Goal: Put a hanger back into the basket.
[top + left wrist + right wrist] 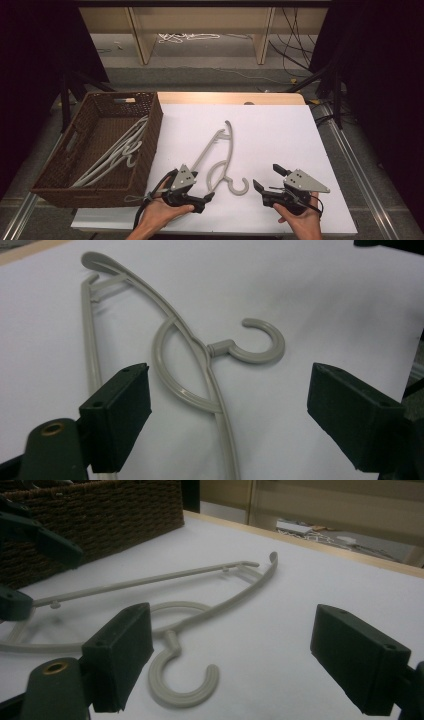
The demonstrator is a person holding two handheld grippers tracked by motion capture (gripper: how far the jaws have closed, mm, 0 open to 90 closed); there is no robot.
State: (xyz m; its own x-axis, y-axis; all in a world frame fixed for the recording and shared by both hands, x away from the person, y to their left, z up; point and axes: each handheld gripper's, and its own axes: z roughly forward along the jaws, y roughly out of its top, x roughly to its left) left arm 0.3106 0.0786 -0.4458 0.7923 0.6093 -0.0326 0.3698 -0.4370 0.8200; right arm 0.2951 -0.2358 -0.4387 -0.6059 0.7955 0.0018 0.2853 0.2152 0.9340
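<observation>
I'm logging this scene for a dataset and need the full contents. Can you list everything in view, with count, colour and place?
Hanger on the table: one, grey-beige plastic, lying flat on the white surface, hook toward the person.
Hangers in the basket: several, pale grey, exact count unclear, lying inside.
Basket: one, dark brown wicker, left side of the table.
Table: one, white top with a wooden far edge.
Cables: white and black, on the floor beyond the table.
Left gripper: one, black, open, jaws either side of the hanger's near end.
Right gripper: one, black, open, right of the hook.
</observation>
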